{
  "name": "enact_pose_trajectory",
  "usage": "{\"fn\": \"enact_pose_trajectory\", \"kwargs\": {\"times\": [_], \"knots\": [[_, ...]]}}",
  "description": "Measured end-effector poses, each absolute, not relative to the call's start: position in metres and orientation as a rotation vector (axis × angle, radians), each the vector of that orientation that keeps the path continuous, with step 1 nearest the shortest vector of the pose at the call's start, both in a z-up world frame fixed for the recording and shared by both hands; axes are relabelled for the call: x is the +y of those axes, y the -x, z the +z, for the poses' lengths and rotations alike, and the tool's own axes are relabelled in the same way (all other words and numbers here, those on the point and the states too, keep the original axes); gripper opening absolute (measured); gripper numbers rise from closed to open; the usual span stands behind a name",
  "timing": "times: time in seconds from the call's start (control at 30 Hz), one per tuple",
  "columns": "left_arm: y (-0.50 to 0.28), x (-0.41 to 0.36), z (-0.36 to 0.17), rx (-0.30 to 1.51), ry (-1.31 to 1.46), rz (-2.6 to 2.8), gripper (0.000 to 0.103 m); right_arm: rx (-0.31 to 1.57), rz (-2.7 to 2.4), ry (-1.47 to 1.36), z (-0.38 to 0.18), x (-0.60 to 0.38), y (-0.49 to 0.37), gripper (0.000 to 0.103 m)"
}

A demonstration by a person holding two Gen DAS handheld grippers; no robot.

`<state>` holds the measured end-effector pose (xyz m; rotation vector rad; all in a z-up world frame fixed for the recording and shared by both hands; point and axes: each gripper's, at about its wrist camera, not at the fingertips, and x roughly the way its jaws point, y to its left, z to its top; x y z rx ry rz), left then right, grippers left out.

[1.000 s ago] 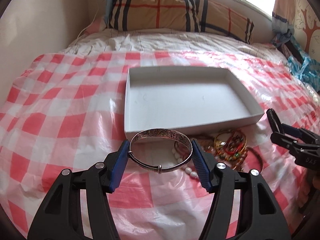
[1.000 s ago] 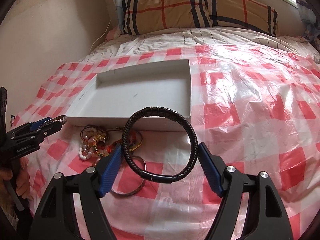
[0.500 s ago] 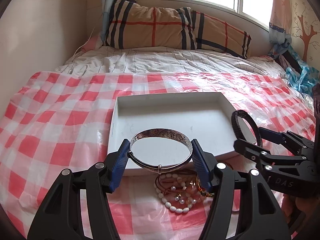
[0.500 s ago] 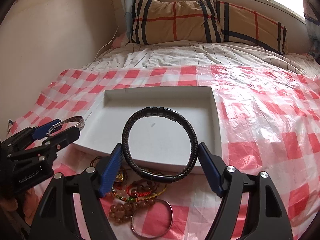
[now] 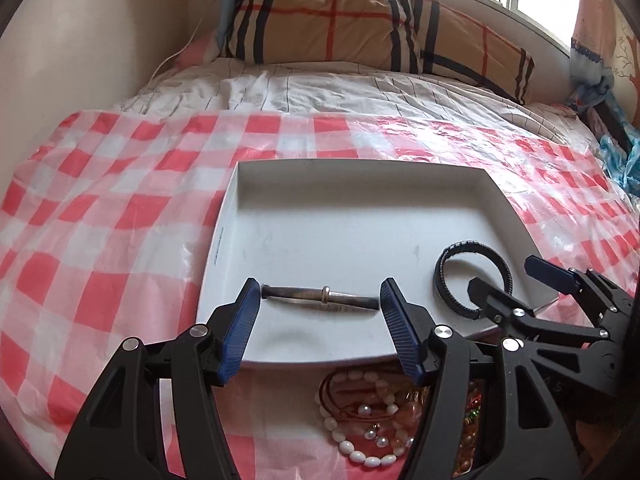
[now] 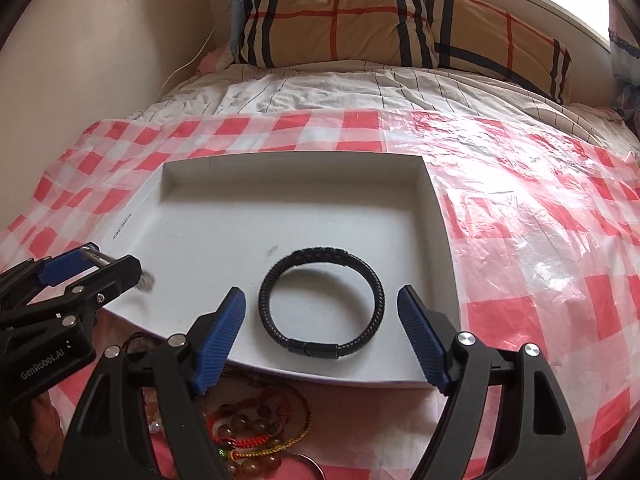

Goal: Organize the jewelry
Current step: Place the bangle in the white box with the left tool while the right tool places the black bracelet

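The black braided bracelet (image 6: pixel 321 304) lies flat in the white box (image 6: pixel 436 216), between the right gripper (image 6: pixel 320 336)'s released jaws. The silver bangle (image 5: pixel 320 299), edge-on crosswise, spans the left gripper (image 5: pixel 320 332)'s jaws; whether gripped, I cannot tell.
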<state>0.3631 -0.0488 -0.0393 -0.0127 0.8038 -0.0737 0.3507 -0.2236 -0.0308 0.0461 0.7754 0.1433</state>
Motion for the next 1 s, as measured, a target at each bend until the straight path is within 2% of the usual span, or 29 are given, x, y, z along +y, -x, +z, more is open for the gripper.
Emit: {"fn": "enact_pose_trajectory", "kwargs": {"times": [0.13, 0.33, 0.43, 1.0], "knots": [[-0.344, -0.042, -0.032, 0.779, 0.029, -0.056, 0.066, 0.784, 0.132, -0.107, -0.023, -0.235, -0.333, 0.075], [-0.316, -0.042, -0.025, 0.782, 0.018, -0.052, 0.069, 0.798, 0.132, -0.197, -0.018, -0.245, -0.299, 0.075], [-0.306, -0.044, -0.024, 0.764, -0.009, -0.047, 0.074, 0.825, 0.156, -0.142, -0.022, -0.234, -0.299, 0.075], [-0.316, -0.069, -0.036, 0.788, -0.085, -0.059, 0.081, 0.881, 0.136, -0.151, -0.033, -0.241, -0.309, 0.078]]}}
